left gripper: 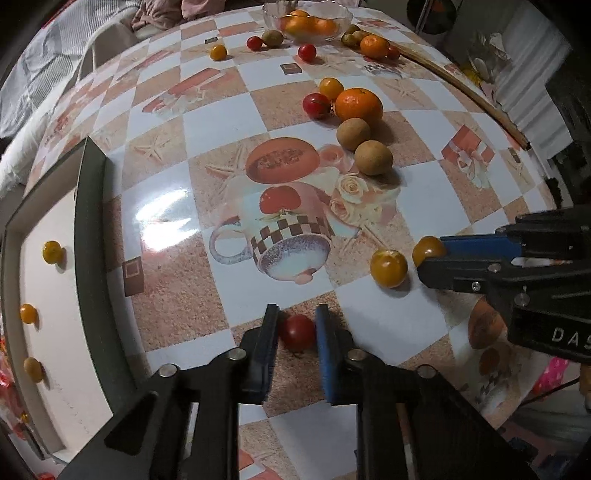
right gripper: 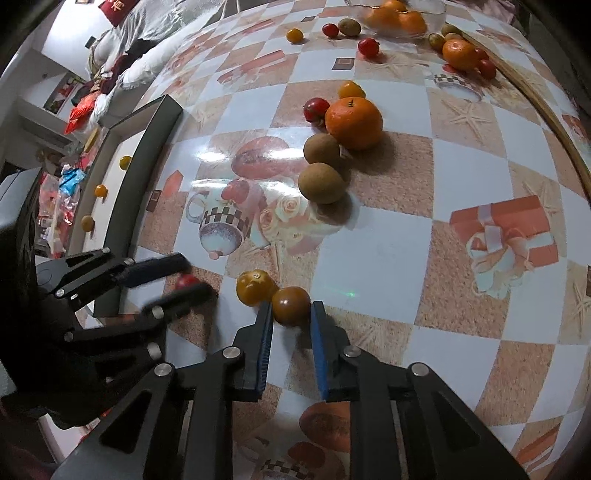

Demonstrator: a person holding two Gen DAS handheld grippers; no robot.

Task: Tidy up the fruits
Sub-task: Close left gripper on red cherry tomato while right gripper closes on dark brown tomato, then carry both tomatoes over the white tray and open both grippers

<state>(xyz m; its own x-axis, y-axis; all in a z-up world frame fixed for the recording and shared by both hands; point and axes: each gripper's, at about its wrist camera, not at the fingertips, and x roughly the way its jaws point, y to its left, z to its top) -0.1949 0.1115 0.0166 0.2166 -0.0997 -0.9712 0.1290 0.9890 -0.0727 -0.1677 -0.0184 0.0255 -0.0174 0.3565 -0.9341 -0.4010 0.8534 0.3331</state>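
Observation:
My left gripper [left gripper: 297,317] has its jaws on both sides of a red cherry tomato [left gripper: 297,332] that rests on the tablecloth; it also shows in the right wrist view [right gripper: 186,282]. My right gripper [right gripper: 291,314] has its jaws against a yellow-orange cherry tomato [right gripper: 291,304], seen at its tip in the left wrist view [left gripper: 427,250]. A second yellow tomato [right gripper: 255,288] lies just left of it. A white tray [left gripper: 55,206] with a dark rim at the left holds three yellow tomatoes [left gripper: 51,252].
Mid-table lie a tangerine [left gripper: 359,104], two brown fruits [left gripper: 373,157], a red tomato [left gripper: 316,106] and a yellow one [left gripper: 330,88]. At the far edge stands a glass bowl [left gripper: 343,16] with tangerines, and loose fruits around it. A wooden stick [left gripper: 461,85] lies at right.

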